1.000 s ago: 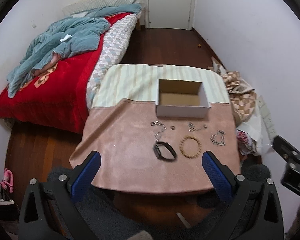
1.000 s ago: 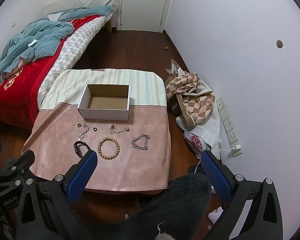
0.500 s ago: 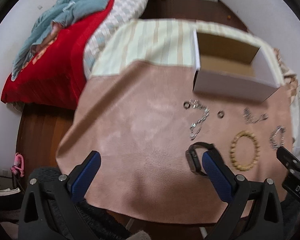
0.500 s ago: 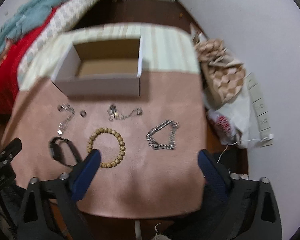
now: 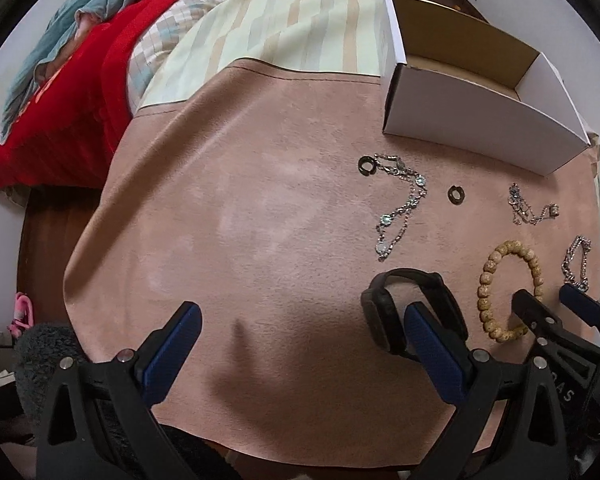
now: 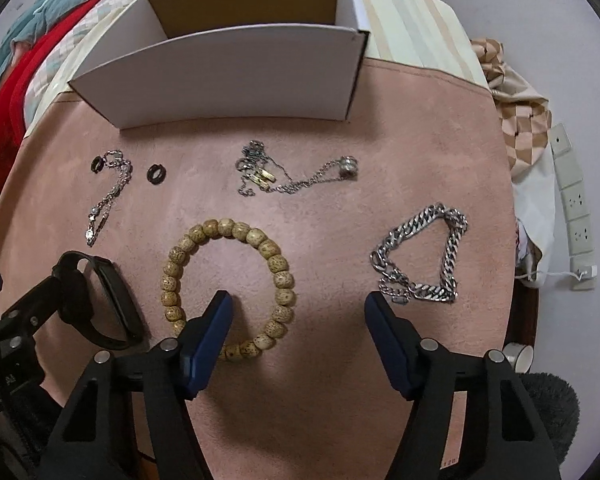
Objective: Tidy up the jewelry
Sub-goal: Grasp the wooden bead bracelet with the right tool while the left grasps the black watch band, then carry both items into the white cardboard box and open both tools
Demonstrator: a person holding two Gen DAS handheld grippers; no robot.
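Jewelry lies on a pink cloth in front of an open white box (image 6: 228,76) (image 5: 476,120). A wooden bead bracelet (image 6: 224,284) (image 5: 508,292), a black band (image 6: 108,304) (image 5: 412,312), a heavy silver chain (image 6: 424,260), a thin chain with a pendant (image 6: 292,176) (image 5: 532,208), a thin gem bracelet (image 5: 400,204) (image 6: 108,196) and two dark rings (image 5: 456,194) (image 6: 154,174) are there. My left gripper (image 5: 300,316) is open, low over the cloth, its right finger at the black band. My right gripper (image 6: 300,308) is open, its left finger inside the bead bracelet.
A bed with a red blanket (image 5: 60,104) stands to the left. A striped cloth (image 5: 292,32) covers the table's far part. A checked cloth (image 6: 516,100) and a power strip (image 6: 572,200) lie on the floor to the right.
Both grippers have moved forward and down toward the jewelry. The left one now reaches the black band, the right one the bead bracelet. Both stay open.
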